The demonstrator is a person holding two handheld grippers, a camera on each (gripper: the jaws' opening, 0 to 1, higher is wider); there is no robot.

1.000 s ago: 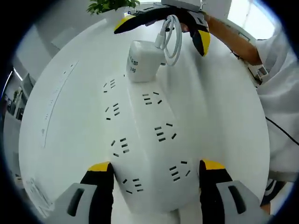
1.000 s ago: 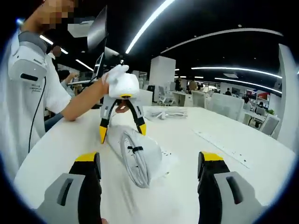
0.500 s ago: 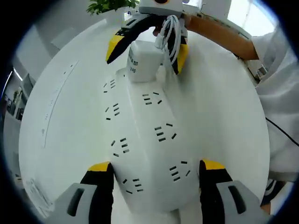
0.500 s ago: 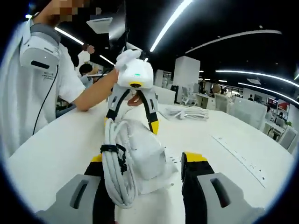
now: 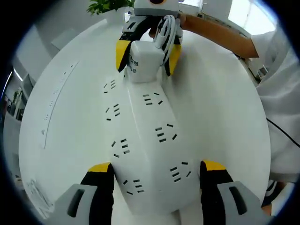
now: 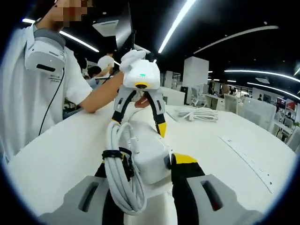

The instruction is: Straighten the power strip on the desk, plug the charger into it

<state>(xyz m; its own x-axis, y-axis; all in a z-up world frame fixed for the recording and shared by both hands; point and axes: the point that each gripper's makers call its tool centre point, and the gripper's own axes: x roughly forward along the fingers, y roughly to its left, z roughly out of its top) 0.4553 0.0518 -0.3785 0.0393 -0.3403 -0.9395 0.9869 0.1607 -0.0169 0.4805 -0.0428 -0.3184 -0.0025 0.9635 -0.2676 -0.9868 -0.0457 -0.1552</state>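
White counter (image 5: 220,98): left tool (image 5: 154,180) open astride the strip (image 5: 150,140); right tool (image 6: 145,164) seemingly clamps the charger (image 6: 147,150).

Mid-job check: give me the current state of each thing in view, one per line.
power strip: lying flat on the desk, held between the left gripper's jaws
charger: standing on the strip's far end
coiled cable: bundled, strapped, hanging beside the charger
left gripper: open
right gripper: shut on charger
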